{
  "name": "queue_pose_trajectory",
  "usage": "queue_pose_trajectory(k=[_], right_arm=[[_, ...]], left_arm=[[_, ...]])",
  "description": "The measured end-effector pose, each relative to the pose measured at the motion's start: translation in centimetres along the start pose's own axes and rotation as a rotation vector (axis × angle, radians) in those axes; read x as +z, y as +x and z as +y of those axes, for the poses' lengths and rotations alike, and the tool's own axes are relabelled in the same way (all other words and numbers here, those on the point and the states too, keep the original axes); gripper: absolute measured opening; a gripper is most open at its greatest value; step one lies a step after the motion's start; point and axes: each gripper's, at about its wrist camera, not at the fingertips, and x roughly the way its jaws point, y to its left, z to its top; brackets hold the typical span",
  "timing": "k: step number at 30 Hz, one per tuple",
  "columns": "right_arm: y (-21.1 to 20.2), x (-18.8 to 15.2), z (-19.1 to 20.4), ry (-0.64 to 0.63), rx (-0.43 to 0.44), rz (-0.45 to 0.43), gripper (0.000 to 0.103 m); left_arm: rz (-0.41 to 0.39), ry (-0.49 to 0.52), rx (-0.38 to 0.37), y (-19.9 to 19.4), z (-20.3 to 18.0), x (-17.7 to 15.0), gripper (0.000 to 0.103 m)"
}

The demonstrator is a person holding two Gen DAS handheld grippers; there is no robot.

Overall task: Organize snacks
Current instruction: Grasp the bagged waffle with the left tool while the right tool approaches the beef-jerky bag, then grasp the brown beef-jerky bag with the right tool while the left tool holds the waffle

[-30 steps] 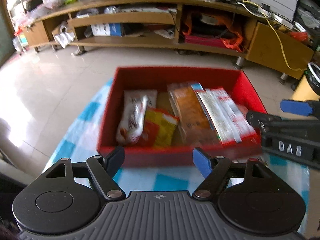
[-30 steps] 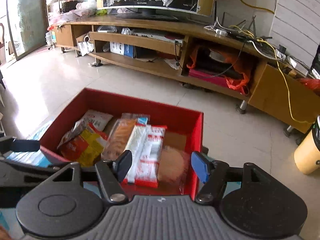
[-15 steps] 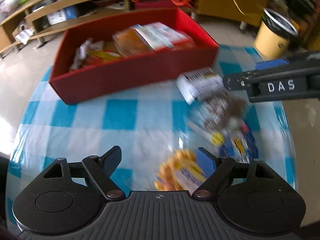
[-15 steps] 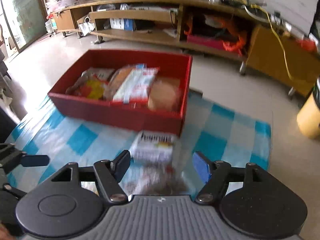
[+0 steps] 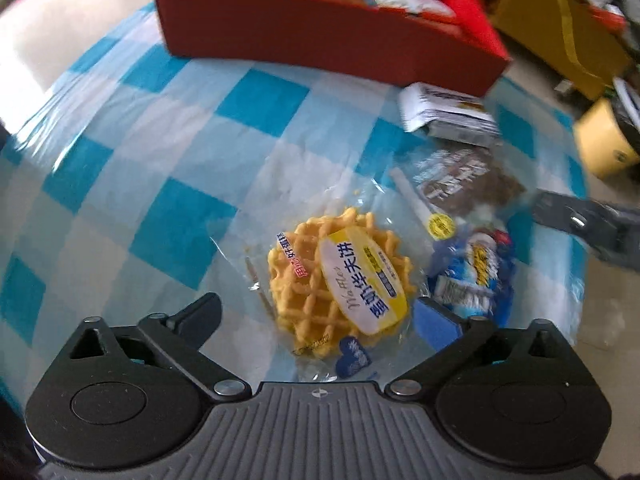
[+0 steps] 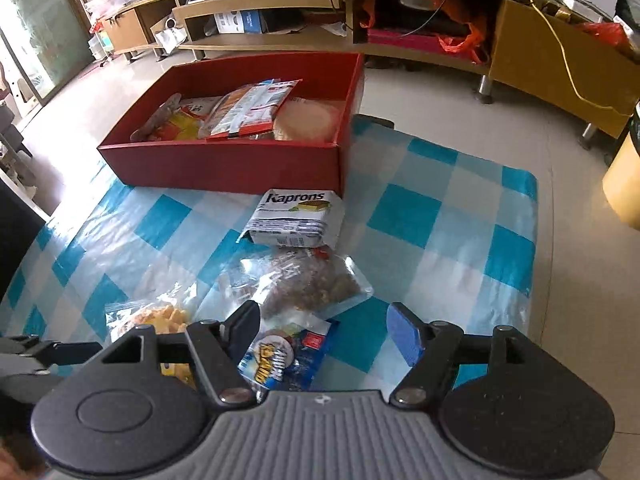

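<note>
A red box with several snack packs stands at the far side of a blue-checked cloth; it also shows in the left wrist view. Loose on the cloth lie a yellow waffle pack, a blue pack, a brown clear bag and a white Kaprons pack. My left gripper is open, its fingers either side of the waffle pack. My right gripper is open and empty above the blue pack.
A long wooden TV cabinet with cluttered shelves runs along the back. A yellow bin stands on the tiled floor to the right. The cloth's right edge is close to my right gripper.
Both grippers have pulled back from the red box and lowered over the loose snacks. The left gripper now straddles the waffle pack.
</note>
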Motion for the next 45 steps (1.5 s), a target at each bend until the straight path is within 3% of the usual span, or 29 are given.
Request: queue_pose_trajectory(k=[7,9,10,13,21,27,30,31,36,39,45], right_arm=[[0.3,-0.5,-1.3,0.018,0.019,0.025,0.071],[0.6,-0.6,-1.5,0.025,0.023,0.037,0.071],[0.6,-0.6,-1.6,0.029,0.025,0.039,0.071],[1.0,-0.6,-2.1,0.043,0.016,0.054,0.071],[2.3,0.2,-3.8,0.229,0.068,0.081,0.071],[5.0,1.4,-2.5,0.36,0.138,0.107,0.071],[7.2,2.0,-1.2,0.411,0.141,0.135,0.077],[7.6,2.3,-0.5,0.416,0.124,0.123,0.088],[9.2,4.1,3.0,0.27,-0.015,0.073,0.091],[10.2,4.3,5.9,0.042,-0.104,0.078,0.09],[8.7,1.5,8.4,-0.224,0.025,0.153,0.083]], left_arm=[[-0.021,-0.13,0.112,1.5,-1.9,1.8,0.103],[-0.011,-0.172,0.097,2.1,-1.2,1.9,0.103],[-0.015,-0.161,0.1,2.1,-1.1,1.9,0.101],[-0.026,-0.044,0.131,1.4,-1.1,1.2,0.084],[-0.03,0.137,0.183,-0.2,3.0,-1.0,0.082],[-0.053,0.089,0.086,-0.9,5.6,-0.5,0.082],[-0.028,0.062,0.037,-0.7,6.5,-0.5,0.082],[-0.02,0.053,0.024,-0.7,6.6,-0.5,0.082],[-0.004,0.04,-0.02,-1.2,7.0,-0.8,0.082],[0.003,0.037,-0.042,-1.4,7.2,-0.8,0.082],[-0.001,0.052,-0.068,-2.0,7.6,-1.3,0.082]])
